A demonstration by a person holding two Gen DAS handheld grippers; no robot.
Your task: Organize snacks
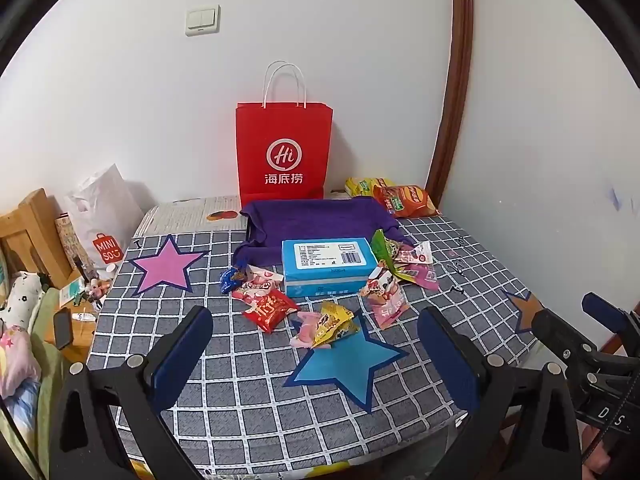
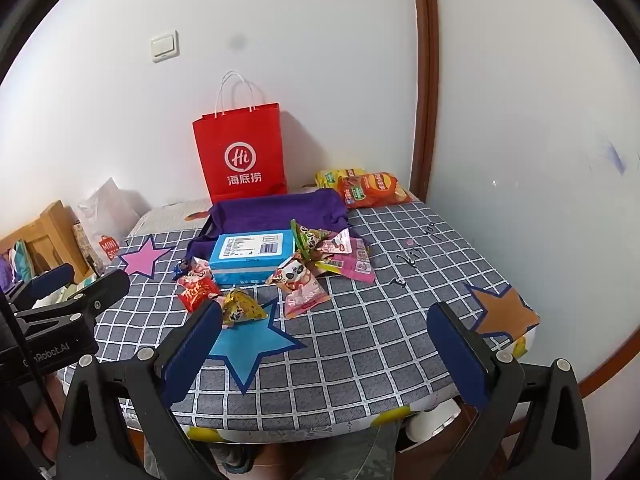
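Note:
Several small snack packets lie on a grey checked tablecloth [image 1: 240, 380] around a blue box [image 1: 326, 266]: a red packet [image 1: 270, 307], a yellow one [image 1: 334, 322], a pink one [image 1: 386, 294] and a green one [image 1: 386, 250]. A purple fabric tray [image 1: 316, 220] sits behind the box. A red paper bag [image 1: 284, 152] stands against the wall. Chip bags [image 1: 404, 200] lie at the back right. My left gripper [image 1: 316, 354] is open and empty above the near table. My right gripper [image 2: 326, 348] is open and empty, also short of the snacks.
The table's front edge [image 2: 320, 420] is close below the right gripper. A white MINISO bag [image 1: 102, 216] and wooden furniture [image 1: 28, 240] stand to the left. A wall with a brown door frame [image 2: 424, 80] bounds the right side.

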